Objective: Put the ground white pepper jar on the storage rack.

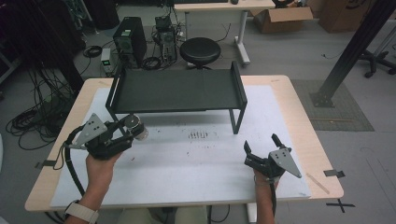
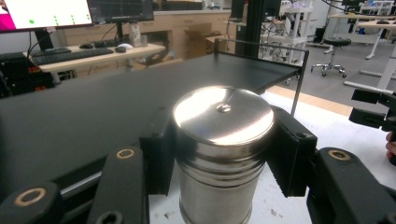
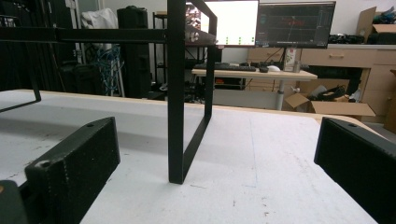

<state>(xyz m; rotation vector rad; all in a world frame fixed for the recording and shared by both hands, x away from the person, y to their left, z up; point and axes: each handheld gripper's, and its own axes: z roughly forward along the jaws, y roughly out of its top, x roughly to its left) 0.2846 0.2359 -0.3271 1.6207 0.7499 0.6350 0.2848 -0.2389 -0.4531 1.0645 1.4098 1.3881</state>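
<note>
Left gripper (image 1: pixel 127 132) clamps a steel canister (image 1: pixel 136 128) between its two black jaws, the pads pressed on the can's sides just under the lid; in the left gripper view the canister (image 2: pixel 223 140) stands upright with its shiny lid level, lifted off the white mat (image 1: pixel 187 163); it sits at the near left corner of the black shelf (image 1: pixel 177 91), just beside the shelf's near edge and about level with the deck, which stretches broad and bare to the far side; raised rails close the shelf's left and right ends, while its long near edge carries no rail; under the deck the mat runs on between the thin legs; right gripper (image 1: pixel 260 148) rests near the right edge of the mat, well apart from the canister, its jaws spread wide with nothing between them; in the right gripper view the shelf's near right leg (image 3: pixel 176 93) stands straight ahead on the mat, with bare mat on either side of it; the mat is scuffed, with a cluster of dark marks near its middle, and covers most of a pale wooden table (image 1: pixel 299 107); beyond the table lie a grey floor, a black stool (image 1: pixel 200 51), computer towers, cables and cardboard boxes.
</note>
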